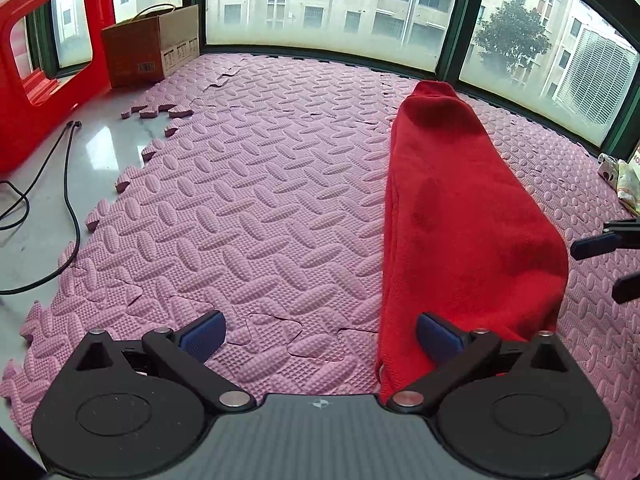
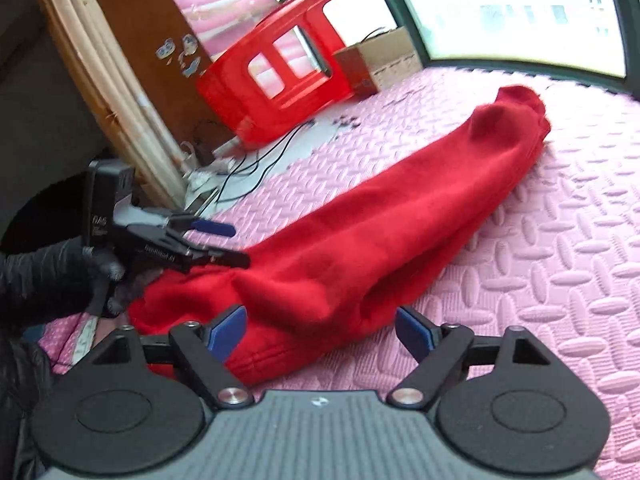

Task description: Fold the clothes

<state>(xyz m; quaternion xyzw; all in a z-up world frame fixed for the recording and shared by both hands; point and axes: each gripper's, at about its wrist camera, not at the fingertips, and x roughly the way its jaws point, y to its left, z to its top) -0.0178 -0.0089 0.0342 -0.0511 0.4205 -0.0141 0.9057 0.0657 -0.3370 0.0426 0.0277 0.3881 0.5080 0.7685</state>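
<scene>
Both the left gripper point(image 1: 320, 334) and right gripper point(image 2: 320, 334) gape wide at six o'clock of the long-folded red garment point(image 1: 460, 208), seemingly poised to grab its near end.

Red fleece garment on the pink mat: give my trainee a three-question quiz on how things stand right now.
1. True or false: the long red fleece garment lies on the pink textured foam mat.
2. Multiple choice: the left tool is A) open, clamping nothing; B) shut on the garment; C) out of view.
3. Fill in: beyond the mat, beside the red plastic stool, stands a brown cardboard ____.

Key: 1 true. 2 A; its right blue pad sits over the garment's near edge, and contact is unclear. The right tool is open too, with the garment's near end between its fingers. 3 box.
</scene>
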